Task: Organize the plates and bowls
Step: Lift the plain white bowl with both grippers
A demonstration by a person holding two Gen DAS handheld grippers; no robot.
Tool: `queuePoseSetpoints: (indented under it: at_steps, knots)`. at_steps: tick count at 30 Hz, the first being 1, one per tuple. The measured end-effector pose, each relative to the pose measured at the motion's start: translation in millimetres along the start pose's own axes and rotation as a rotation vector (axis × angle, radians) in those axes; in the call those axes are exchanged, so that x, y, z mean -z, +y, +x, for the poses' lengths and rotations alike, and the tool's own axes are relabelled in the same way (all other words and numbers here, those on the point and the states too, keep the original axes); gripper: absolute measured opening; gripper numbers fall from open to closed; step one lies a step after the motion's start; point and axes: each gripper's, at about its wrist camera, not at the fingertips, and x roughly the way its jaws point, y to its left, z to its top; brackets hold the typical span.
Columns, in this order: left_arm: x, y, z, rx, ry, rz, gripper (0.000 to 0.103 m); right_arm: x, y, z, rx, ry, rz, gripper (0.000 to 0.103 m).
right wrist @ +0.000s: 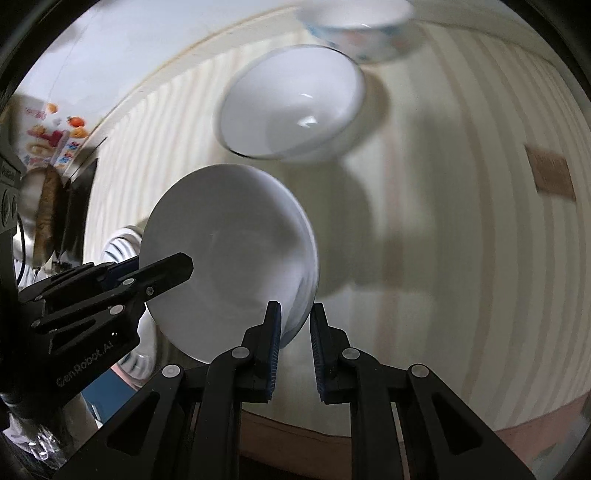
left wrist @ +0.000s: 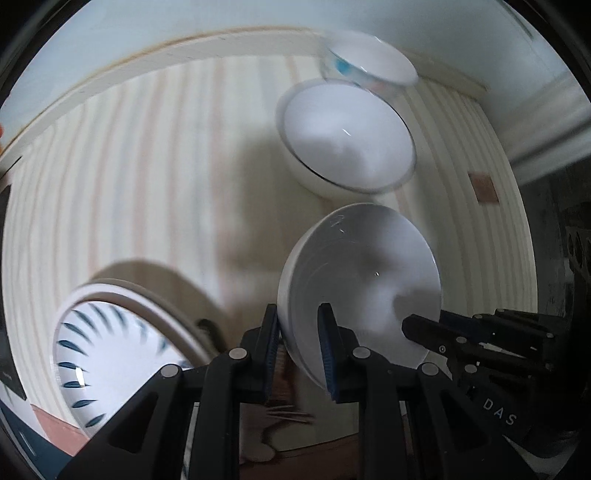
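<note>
A plain white bowl (left wrist: 362, 266) (right wrist: 229, 251) hangs tilted above the striped tablecloth, carried by both grippers. My left gripper (left wrist: 298, 312) is shut on the bowl's rim, one pad inside and one outside. My right gripper (right wrist: 295, 308) is shut on the opposite rim. Each gripper shows in the other's view: the right gripper (left wrist: 424, 321) at the bowl's right edge, the left gripper (right wrist: 162, 264) at its left edge. Beyond it, a dark-rimmed white bowl (left wrist: 347, 140) (right wrist: 291, 103) rests on the cloth, with a blue-patterned bowl (left wrist: 369, 59) (right wrist: 354, 29) behind that.
A plate with blue leaf marks (left wrist: 103, 350) lies at the table's near left; a striped plate (right wrist: 118, 243) peeks out behind the carried bowl. A brown patch (left wrist: 484, 188) (right wrist: 550, 173) marks the cloth at right. Colourful packaging (right wrist: 51, 140) stands at far left.
</note>
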Motion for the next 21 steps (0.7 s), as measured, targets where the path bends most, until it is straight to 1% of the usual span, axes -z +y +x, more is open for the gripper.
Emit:
queuePoseSetpoints:
  at_steps: [4,7,10,18,19,21]
  knots:
    - [4.5,-16.5,12.8,0.007,0.033,0.034,0.019,9.8,-19.1,4.7,0.012,0.005,0.034,0.018]
    - [8.8,-20.8,14.9,0.014,0.052,0.055,0.019,19.1,-30.6,3.6,0.014,0.011,0.049,0.018]
    - [13.2,-26.1,16.8,0.017,0.060,0.064,0.019,25.4,-33.8,4.8,0.013,0.018,0.055,0.018]
    - [25.0,-25.4,21.6,0.019,0.092,0.070,0.019,35.1,-32.0,5.2,0.003,0.036,0.052,0.018]
    - [26.5,-25.4,23.0,0.016,0.134,0.125,0.019,32.8,-25.9,8.0,0.002,0.039,0.050,0.018]
    - [29.7,-22.0,22.9,0.013,0.139,0.125,0.019,32.2,-21.1,11.8,0.001,0.046,0.047,0.018]
